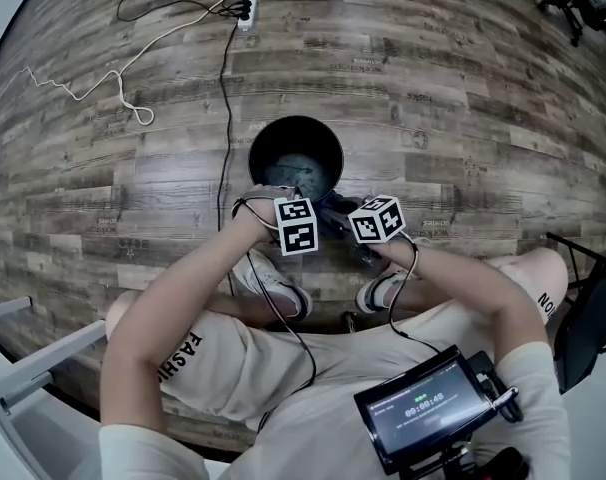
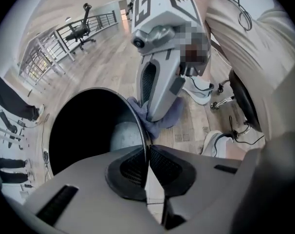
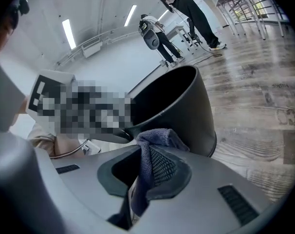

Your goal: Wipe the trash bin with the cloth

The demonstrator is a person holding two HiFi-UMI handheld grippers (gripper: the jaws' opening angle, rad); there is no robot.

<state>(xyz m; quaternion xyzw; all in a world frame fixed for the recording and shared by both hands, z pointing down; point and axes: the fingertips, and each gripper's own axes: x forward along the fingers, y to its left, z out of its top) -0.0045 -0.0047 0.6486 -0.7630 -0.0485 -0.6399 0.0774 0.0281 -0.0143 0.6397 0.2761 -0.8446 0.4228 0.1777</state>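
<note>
A black round trash bin (image 1: 295, 153) stands on the wood floor just ahead of the person's feet. My left gripper (image 1: 286, 193) is at the bin's near rim; in the left gripper view its jaws (image 2: 147, 152) are shut on the thin rim (image 2: 138, 126). My right gripper (image 1: 323, 204) hangs close beside it on the right, shut on a blue-grey cloth (image 3: 157, 139) that bunches above its pads (image 3: 162, 167). The left gripper view shows the cloth (image 2: 159, 122) hanging against the outside of the bin wall, just below the rim. The bin (image 3: 179, 104) fills the middle of the right gripper view.
A power strip (image 1: 246, 10) with white and black cables (image 1: 224, 98) lies on the floor beyond the bin. The person's shoes (image 1: 275, 284) sit right behind the bin. A dark chair (image 1: 586, 313) is at the right edge, and a screen (image 1: 423, 408) at the bottom. People stand far off (image 3: 159, 33).
</note>
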